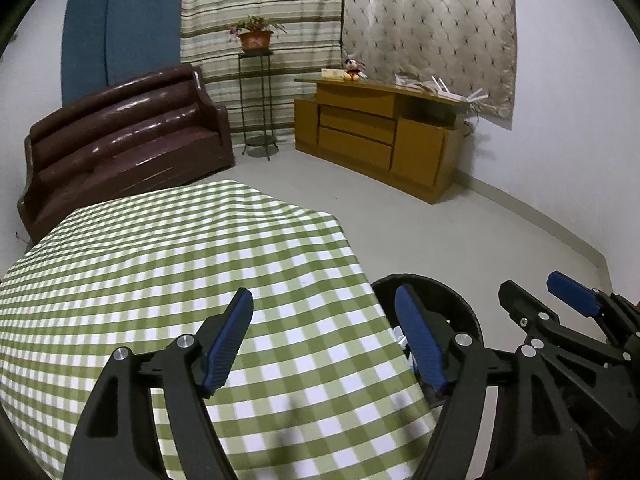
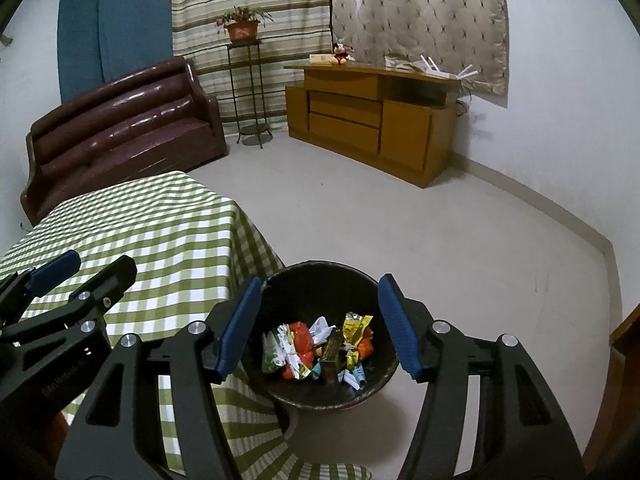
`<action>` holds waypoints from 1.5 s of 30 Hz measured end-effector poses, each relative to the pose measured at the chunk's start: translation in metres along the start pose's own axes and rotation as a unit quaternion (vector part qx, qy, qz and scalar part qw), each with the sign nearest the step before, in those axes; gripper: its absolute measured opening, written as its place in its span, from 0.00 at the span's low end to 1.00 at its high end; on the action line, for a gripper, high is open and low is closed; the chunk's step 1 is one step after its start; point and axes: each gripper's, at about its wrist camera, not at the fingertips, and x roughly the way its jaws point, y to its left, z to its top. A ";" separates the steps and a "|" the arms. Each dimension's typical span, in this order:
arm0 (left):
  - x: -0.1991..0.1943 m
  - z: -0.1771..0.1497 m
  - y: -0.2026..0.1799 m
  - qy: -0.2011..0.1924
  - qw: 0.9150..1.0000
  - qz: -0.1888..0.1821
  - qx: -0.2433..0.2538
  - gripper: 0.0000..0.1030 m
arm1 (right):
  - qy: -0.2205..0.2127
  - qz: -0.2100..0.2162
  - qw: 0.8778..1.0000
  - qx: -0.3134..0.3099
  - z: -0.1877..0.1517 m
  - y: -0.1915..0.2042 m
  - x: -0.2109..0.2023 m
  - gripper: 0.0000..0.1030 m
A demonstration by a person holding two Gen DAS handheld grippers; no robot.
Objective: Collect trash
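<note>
A: The checked table [image 1: 160, 260] shows no litter — the wrappers [image 2: 316, 346] all lie in the black bin [image 2: 320, 400] beside it.

B: Left gripper [image 1: 324, 344] and right gripper [image 2: 318, 324] both spread, empty — I'd lift clear of the rim.

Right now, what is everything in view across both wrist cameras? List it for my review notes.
Table: one, green-and-white checked cloth, left foreground.
Bin: one, black, on floor beside table.
Wrappers: several, mixed colours, inside bin.
Sofa: one, dark brown, behind table.
Plant pot: one, orange, on tall black stand.
Cabinet: one, tan wood, against far wall.
Left gripper: black, blue pads, open, empty, over table edge.
Right gripper: black, blue pads, open, empty, above bin.
</note>
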 end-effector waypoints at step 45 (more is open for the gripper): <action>-0.033 -0.009 -0.011 -0.019 1.000 -0.008 0.002 0.77 | -0.027 -0.029 0.999 -0.009 -0.007 -0.008 -0.039 0.60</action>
